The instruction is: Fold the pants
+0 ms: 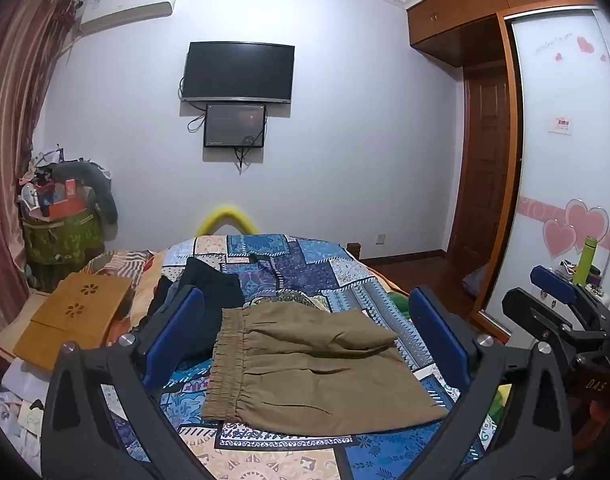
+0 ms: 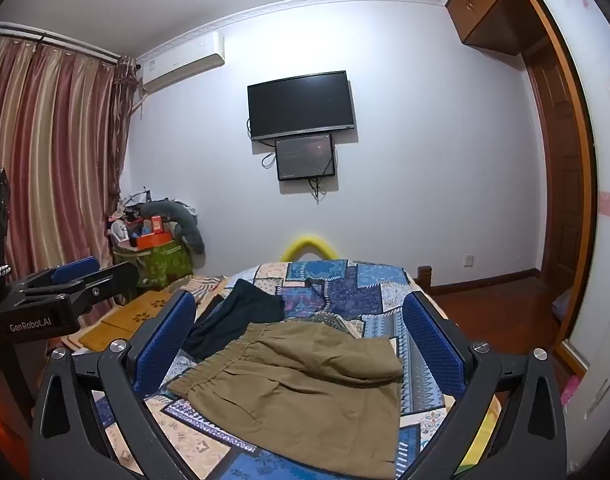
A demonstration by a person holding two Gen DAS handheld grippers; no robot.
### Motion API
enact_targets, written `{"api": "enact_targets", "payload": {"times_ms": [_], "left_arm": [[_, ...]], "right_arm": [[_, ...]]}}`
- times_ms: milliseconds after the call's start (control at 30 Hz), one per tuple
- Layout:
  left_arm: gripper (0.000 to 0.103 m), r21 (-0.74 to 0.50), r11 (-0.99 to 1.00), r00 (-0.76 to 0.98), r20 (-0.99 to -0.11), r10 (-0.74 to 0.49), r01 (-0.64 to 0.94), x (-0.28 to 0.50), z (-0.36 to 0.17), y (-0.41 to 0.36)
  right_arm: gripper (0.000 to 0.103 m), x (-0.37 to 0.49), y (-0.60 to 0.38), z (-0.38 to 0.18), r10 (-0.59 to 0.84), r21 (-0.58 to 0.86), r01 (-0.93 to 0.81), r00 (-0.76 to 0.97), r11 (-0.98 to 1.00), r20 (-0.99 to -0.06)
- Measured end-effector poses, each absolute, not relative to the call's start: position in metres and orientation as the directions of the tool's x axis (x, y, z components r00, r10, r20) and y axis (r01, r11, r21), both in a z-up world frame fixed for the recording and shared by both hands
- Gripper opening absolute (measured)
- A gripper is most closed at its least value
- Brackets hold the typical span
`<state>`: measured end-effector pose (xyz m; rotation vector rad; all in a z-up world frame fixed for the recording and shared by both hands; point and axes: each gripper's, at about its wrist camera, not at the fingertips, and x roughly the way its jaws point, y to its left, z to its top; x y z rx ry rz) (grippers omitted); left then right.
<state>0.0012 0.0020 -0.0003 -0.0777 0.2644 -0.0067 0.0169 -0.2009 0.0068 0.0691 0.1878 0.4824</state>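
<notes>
On the bed (image 1: 305, 264), which has a blue patchwork cover and fills the lower half of both views, lie the olive-brown pants (image 1: 305, 368). They are folded into a short, flat shape, the elastic waistband is toward the left, and one folded part lies on top along the far edge. Just behind them, touching their far left corner, is a dark garment (image 1: 213, 288). Left of the bed lies a flat wooden board (image 1: 73, 312) with flower-shaped holes. On the far wall hangs a black television (image 1: 239, 72), and a smaller screen (image 1: 235, 126) is directly under it. A white wardrobe door (image 1: 561, 160) with pink hearts stands at the right side.

The left gripper (image 1: 305, 332) hangs above the near side of the pants with its blue pads spread to the widest, and it holds nothing. The right gripper (image 2: 299, 344) is spread equally wide above the pants and is also empty. Neither gripper touches the cloth.
</notes>
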Motion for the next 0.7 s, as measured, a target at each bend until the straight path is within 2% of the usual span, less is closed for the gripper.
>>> {"api": "enact_targets", "payload": {"times_ms": [700], "left_arm": [[0.103, -0.044, 0.999, 0.968, -0.250, 0.000, -0.011, -0.0018, -0.0014, -0.0017]], "right_arm": [[0.103, 0.0176, -0.2036, 0.0047, 0.461, 0.108, -0.448, 0.871, 0.887, -0.172]]}}
